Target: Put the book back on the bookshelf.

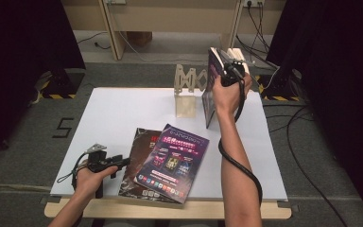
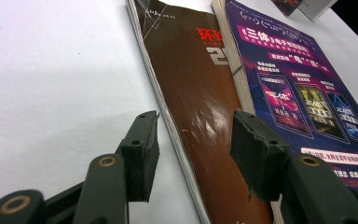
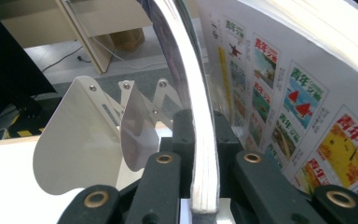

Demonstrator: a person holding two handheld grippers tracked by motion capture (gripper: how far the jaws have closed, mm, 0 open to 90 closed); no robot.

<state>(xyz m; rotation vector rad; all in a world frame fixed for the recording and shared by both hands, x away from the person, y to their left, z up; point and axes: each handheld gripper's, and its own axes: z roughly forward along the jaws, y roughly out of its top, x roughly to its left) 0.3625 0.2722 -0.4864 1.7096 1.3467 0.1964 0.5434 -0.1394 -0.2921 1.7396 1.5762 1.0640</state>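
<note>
The right gripper (image 1: 228,75) clamps an upright magazine (image 1: 211,92) beside the expanding rack (image 1: 189,90); keeping it vertical should ease slotting it in, while the left gripper (image 2: 193,140) waits open.

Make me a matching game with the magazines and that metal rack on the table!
Things:
1. brown magazine
2. purple magazine
3. upright magazine
4. metal rack

Places or states:
A. held on edge, pinched in the right gripper
B. standing at the far side of the table, nothing in it
C. lying flat, partly covered by another
D. lying on top of another

Pairs: 1-C, 2-D, 3-A, 4-B
</note>
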